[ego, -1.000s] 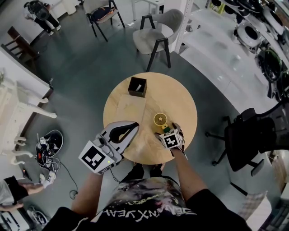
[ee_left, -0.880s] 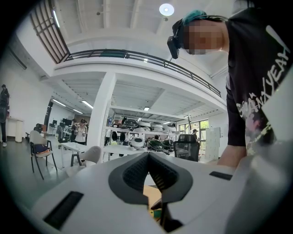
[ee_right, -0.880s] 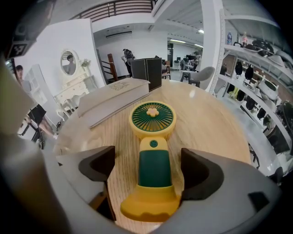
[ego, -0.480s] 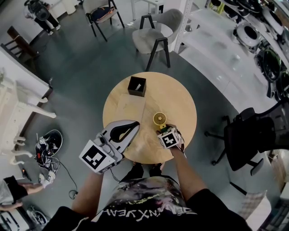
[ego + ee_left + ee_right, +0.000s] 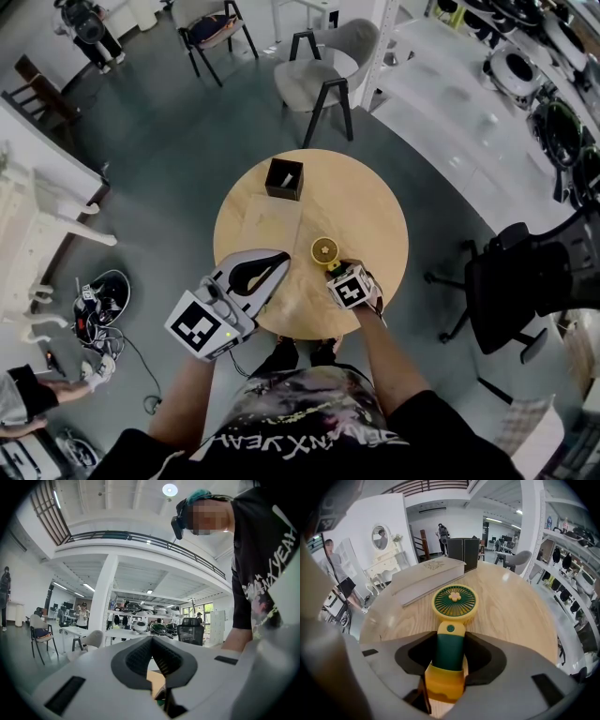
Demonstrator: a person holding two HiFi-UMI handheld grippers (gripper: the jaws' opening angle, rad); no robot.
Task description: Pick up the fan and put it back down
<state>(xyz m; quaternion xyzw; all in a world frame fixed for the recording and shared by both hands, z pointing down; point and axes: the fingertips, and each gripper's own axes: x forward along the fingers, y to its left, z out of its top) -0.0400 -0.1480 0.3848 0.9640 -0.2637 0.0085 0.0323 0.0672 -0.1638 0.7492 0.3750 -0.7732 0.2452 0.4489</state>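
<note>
A small hand fan with a yellow round head (image 5: 325, 249), a green handle and a yellow foot lies on the round wooden table (image 5: 375, 206). In the right gripper view the fan (image 5: 454, 603) points away from me, its handle between the dark pads. My right gripper (image 5: 334, 268) (image 5: 450, 660) is closing and its pads touch the handle on both sides. My left gripper (image 5: 279, 261) (image 5: 152, 641) hovers over the table's near left edge, held level, jaws together with nothing between them.
A black open box (image 5: 285, 180) (image 5: 462, 552) stands at the table's far side. A flat pale case (image 5: 272, 225) (image 5: 429, 578) lies left of the fan. A grey chair (image 5: 323, 75) stands beyond the table, a black office chair (image 5: 520, 281) to the right.
The right gripper's jaws have come in around the fan's handle. The fan's head has shifted slightly left on the table. The left gripper has stayed still.
</note>
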